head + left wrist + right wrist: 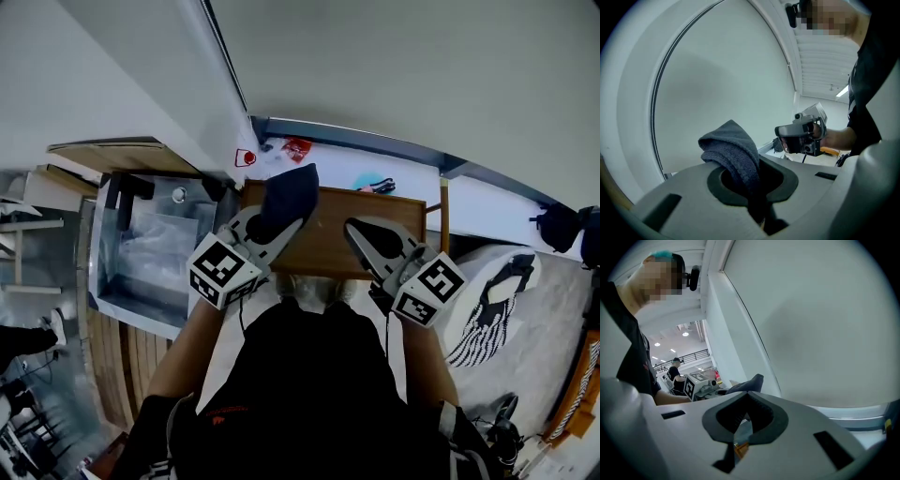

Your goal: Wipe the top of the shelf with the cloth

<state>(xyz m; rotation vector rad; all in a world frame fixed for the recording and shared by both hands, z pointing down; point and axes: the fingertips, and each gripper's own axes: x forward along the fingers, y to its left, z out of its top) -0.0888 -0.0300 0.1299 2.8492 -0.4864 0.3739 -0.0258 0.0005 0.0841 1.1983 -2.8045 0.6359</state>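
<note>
Left gripper [272, 228] pinches the cloth [291, 195] over the shelf [323, 246] top. Right gripper [364, 236] is pressed together, empty, beside it. Wiping apparently not begun; whole top remains.

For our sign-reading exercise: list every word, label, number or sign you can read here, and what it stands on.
None is legible.
Red-and-white sign on the white wall: too small to read.
Orange print on the black shirt: too small to read.
Cubes of the left gripper and right gripper: square marker patterns only, no words.
</note>
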